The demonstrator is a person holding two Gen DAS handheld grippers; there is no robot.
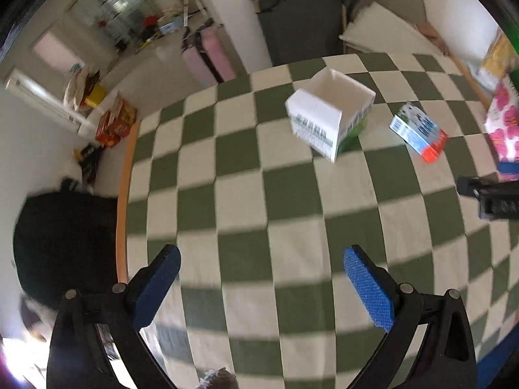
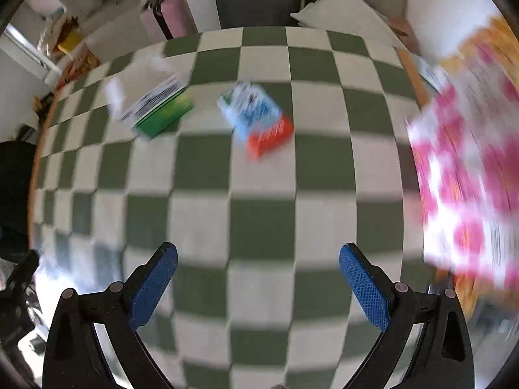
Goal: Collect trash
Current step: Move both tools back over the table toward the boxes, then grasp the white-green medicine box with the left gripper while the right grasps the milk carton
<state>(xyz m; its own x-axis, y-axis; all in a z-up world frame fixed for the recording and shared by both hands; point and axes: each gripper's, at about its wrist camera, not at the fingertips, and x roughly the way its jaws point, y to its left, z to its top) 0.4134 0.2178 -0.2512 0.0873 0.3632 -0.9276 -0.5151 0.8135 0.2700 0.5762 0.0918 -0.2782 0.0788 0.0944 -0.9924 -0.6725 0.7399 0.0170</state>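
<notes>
- Left wrist view shows the left gripper [image 1: 261, 270] with its two blue pads spread wide and nothing between them; it hangs above the checkered tablecloth [image 1: 292, 214].
- Two pieces of trash lie on this cloth, far from the fingers: an open white and green carton [image 1: 327, 118] on its side, and just to the right of it a smaller blue and red carton [image 1: 418, 133]. They are near each other but do not touch.
- Right wrist view is blurred. The right gripper [image 2: 258, 269] is also spread apart and empty, and both cartons lie ahead of it, the blue and red one closer to its line.
- A pink flowered bag [image 2: 464, 175] stands at the right side of the table; I cannot tell if it is the place for the trash.
- My judgement: the task is at its beginning. No carton is picked, so both are left to grasp and carry away.
</notes>
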